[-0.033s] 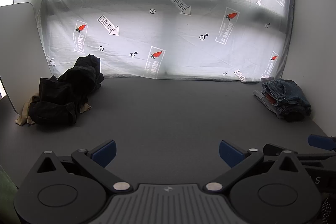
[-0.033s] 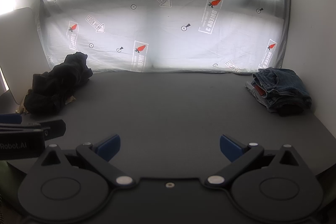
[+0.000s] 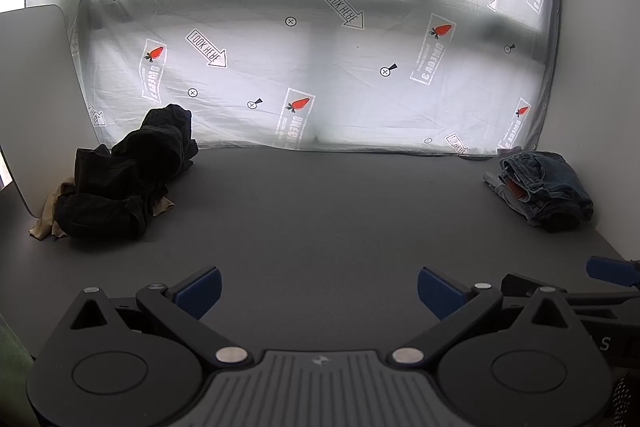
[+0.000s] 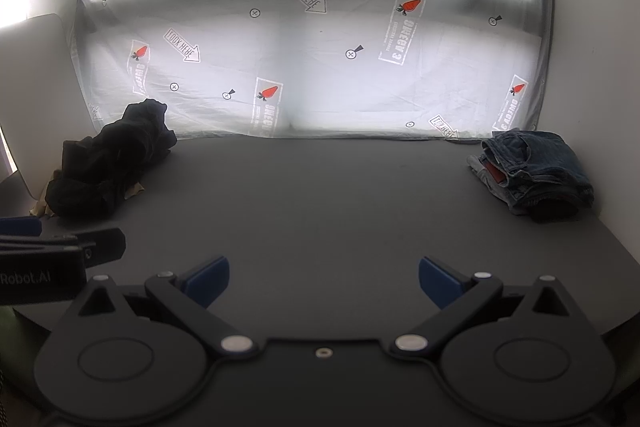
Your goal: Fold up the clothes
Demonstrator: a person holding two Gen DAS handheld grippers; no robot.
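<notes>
Both the left claw (image 3: 319, 287) and the right claw (image 4: 324, 281) are held wide apart, gripping nothing, above the bare counter (image 3: 320, 211). A crumpled dark heap (image 3: 128, 175) lies far left, folded jeans (image 4: 536, 175) far right. Several tangled layers might be pinched together.

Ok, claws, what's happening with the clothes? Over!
Both claws, left and right, open, empty. Black clothes heaped left, jeans folded right. Table between.
</notes>
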